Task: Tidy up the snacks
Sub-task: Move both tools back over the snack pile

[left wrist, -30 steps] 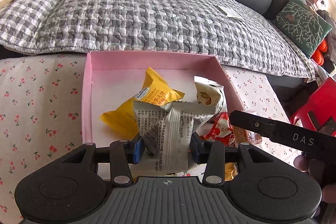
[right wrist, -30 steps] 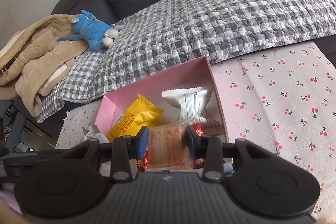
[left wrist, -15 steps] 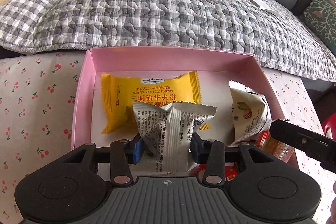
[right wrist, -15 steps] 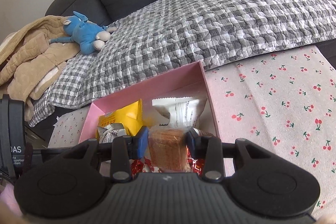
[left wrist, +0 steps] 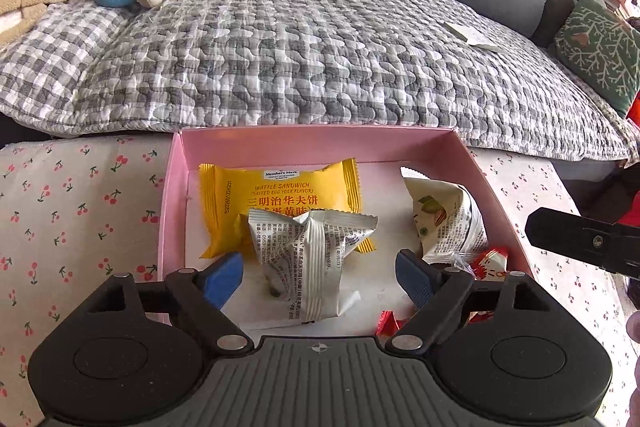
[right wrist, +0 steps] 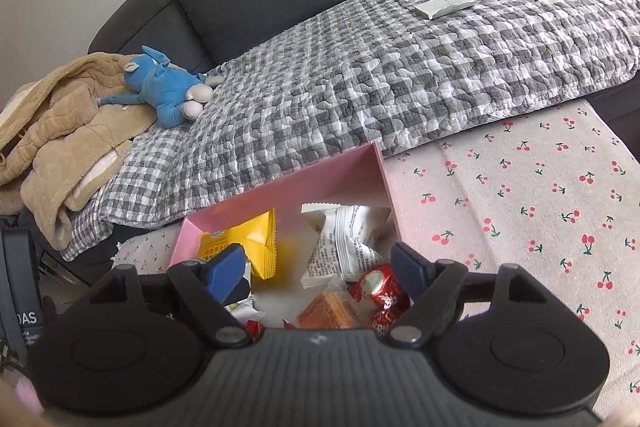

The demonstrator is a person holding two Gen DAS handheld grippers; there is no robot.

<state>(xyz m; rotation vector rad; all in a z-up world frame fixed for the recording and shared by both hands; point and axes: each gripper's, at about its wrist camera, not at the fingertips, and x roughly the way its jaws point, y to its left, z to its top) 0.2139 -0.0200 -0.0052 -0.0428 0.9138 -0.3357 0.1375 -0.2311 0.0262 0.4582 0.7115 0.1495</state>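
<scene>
Both the left gripper (left wrist: 318,277) and the right gripper (right wrist: 316,269) hang over the pink box (left wrist: 173,203) with jaws spread, holding nothing. The yellow packet (left wrist: 280,195), white packet (left wrist: 312,263), biscuit (right wrist: 326,313) and red candies (right wrist: 380,293) already lie inside. No snack shows on the table (right wrist: 520,211), so sorting looks nearly done.

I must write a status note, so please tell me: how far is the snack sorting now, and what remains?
Done: the yellow waffle packet, silver packet, white nut packet, orange cracker pack and red candies all lie inside the pink box.
In hand: nothing. The left gripper and right gripper are both open above the box.
Left: no loose snack is visible on the cherry tablecloth.
</scene>
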